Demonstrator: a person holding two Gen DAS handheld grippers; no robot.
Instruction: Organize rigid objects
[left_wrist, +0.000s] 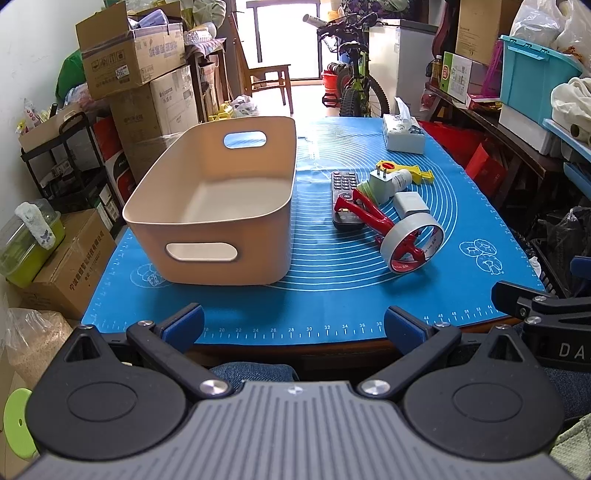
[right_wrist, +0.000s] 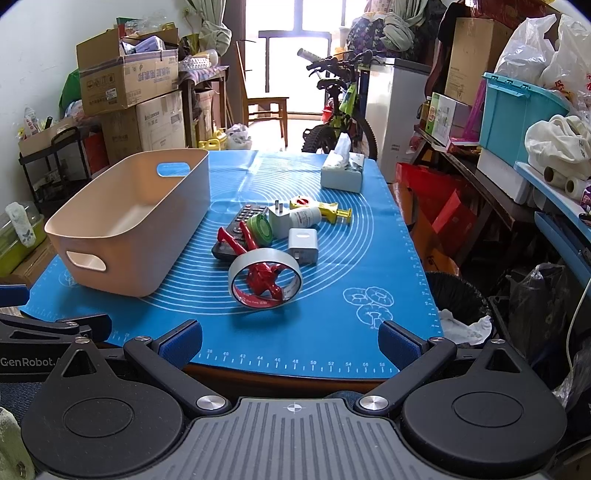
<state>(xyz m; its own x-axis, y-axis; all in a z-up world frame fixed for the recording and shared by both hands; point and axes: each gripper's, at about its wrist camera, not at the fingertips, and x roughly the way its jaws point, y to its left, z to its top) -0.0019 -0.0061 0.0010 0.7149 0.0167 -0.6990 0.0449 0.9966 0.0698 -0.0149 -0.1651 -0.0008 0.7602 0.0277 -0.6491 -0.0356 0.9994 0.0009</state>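
Note:
An empty beige bin (left_wrist: 207, 225) (right_wrist: 122, 236) stands on the left of the blue mat (left_wrist: 332, 295) (right_wrist: 332, 295). To its right lies a pile: a red tape dispenser with a grey tape roll (left_wrist: 417, 247) (right_wrist: 264, 282), a black remote (left_wrist: 343, 188) (right_wrist: 240, 221), a green-capped white bottle (right_wrist: 306, 218), two white chargers (left_wrist: 410, 203) (right_wrist: 303, 243) and a yellow tool (left_wrist: 421, 171) (right_wrist: 332, 212). My left gripper (left_wrist: 293, 325) and right gripper (right_wrist: 290, 341) are both open and empty at the mat's near edge.
A tissue box (left_wrist: 404, 133) (right_wrist: 341, 171) sits at the mat's far right. Cardboard boxes (left_wrist: 129, 51) stack on the left, a bicycle (left_wrist: 354, 81) stands beyond the table, and cluttered shelves (right_wrist: 517, 129) run along the right.

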